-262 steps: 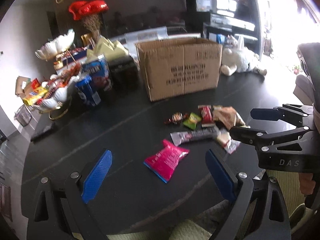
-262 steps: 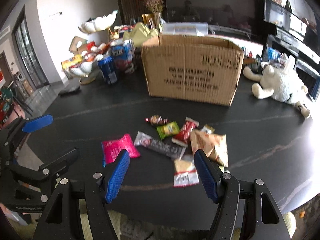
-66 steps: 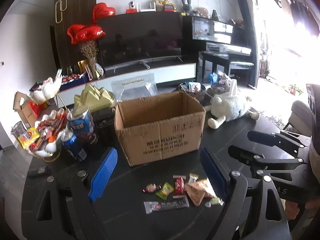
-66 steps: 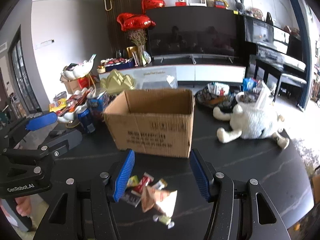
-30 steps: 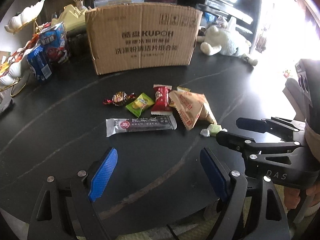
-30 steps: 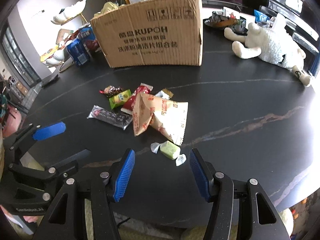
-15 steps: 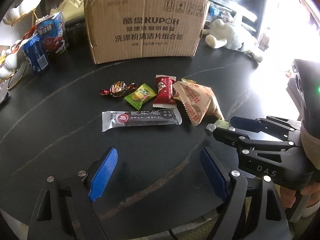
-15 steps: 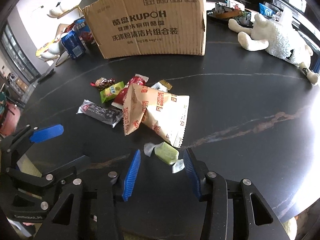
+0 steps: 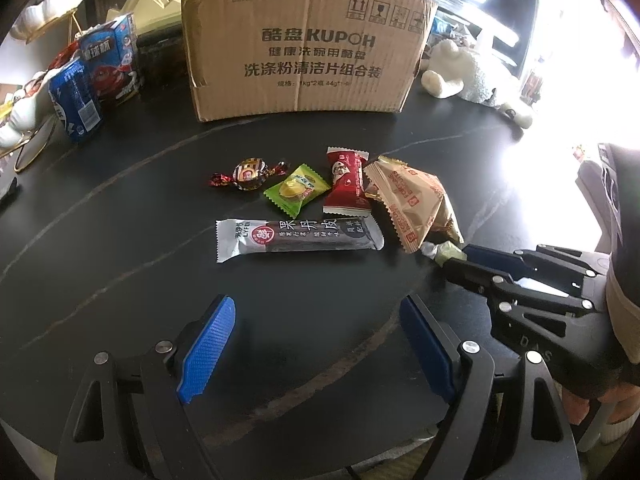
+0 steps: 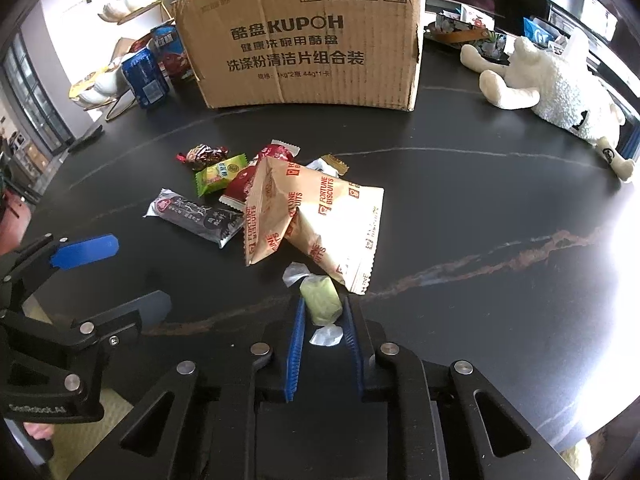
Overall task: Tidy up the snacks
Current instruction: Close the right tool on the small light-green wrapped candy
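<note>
Snacks lie on the black table point(image 9: 120, 208) before a cardboard box point(image 9: 304, 44): a round candy point(image 9: 248, 174), a green candy packet point(image 9: 296, 189), a red packet point(image 9: 346, 186), a long dark bar point(image 9: 298, 238) and a tan biscuit bag point(image 10: 320, 216). My right gripper point(image 10: 323, 304) is shut on a small green wrapped candy point(image 10: 320, 298) resting at the bag's near corner; it also shows in the left wrist view point(image 9: 450, 251). My left gripper point(image 9: 312, 344) is open and empty, short of the dark bar.
Blue snack cans and boxes point(image 9: 96, 76) and a white dish stand point(image 9: 16, 128) crowd the back left. A white plush toy point(image 10: 560, 92) lies at the back right. The table's near edge runs just under both grippers.
My right gripper has moved forward and closed its fingers onto the green wrapped candy. My left gripper has edged closer to the snacks and stays open.
</note>
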`<state>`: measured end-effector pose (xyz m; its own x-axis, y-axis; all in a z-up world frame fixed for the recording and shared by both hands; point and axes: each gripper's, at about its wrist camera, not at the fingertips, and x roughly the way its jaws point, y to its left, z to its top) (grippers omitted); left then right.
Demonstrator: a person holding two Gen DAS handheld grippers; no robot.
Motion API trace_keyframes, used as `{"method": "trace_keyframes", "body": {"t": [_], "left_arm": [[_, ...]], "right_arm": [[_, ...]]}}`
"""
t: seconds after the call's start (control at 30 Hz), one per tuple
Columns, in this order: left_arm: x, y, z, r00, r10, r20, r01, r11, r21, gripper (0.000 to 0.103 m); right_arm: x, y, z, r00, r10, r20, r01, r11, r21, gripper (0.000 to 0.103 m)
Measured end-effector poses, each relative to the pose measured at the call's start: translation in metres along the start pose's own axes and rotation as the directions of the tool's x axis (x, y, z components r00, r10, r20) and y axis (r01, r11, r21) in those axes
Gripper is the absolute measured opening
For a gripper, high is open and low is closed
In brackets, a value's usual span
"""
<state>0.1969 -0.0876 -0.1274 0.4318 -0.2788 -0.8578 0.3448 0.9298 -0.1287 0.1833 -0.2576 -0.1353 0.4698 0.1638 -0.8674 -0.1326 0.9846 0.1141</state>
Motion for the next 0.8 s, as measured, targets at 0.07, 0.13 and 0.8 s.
{"method": "trace_keyframes", "body": {"t": [0.07,0.13,0.8], "left_arm": [[-0.001,0.002,0.000,1.000,-0.003,0.005,0.003,1.000,0.005,0.085],[-0.002,0.004,0.001,1.000,-0.010,0.013,0.010,1.000,0.015,0.085],[0.009,0.003,0.047,0.989,-0.142,-0.036,0.142,0.874,0.465,0.072]], "right_arm": [[-0.002,0.004,-0.001,1.000,0.006,0.001,-0.006,1.000,0.000,0.021],[-0.006,0.009,-0.002,1.000,0.016,0.008,-0.016,1.000,0.003,0.021],[-0.006,0.033,0.007,0.999,0.033,-0.002,-0.031,0.977,0.210,0.021]]}}
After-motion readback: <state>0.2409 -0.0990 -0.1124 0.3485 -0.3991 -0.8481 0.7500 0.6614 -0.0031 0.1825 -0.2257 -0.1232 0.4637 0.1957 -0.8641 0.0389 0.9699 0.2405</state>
